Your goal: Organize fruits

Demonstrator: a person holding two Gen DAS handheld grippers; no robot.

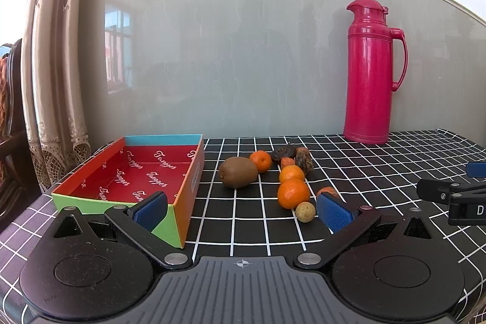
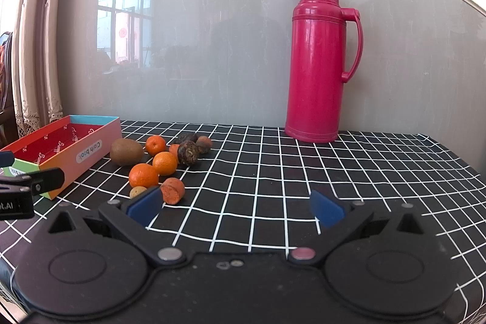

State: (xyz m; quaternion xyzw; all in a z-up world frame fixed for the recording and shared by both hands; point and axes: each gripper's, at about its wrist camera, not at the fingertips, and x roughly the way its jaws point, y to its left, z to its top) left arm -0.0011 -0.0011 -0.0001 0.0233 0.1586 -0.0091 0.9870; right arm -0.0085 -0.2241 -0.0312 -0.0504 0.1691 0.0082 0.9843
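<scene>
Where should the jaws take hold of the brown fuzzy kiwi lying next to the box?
Grip the brown fuzzy kiwi across its narrow middle, coming from above. It lies on its side with its long axis running left-right, so closing front-to-back probably avoids the colourful cardboard box and the small orange mandarin beside it.

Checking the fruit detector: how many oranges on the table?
3, all on the cloth right of the box. Far orange beside the kiwi; middle orange ahead of it; near orange closest to the grippers. None looks hidden.
</scene>
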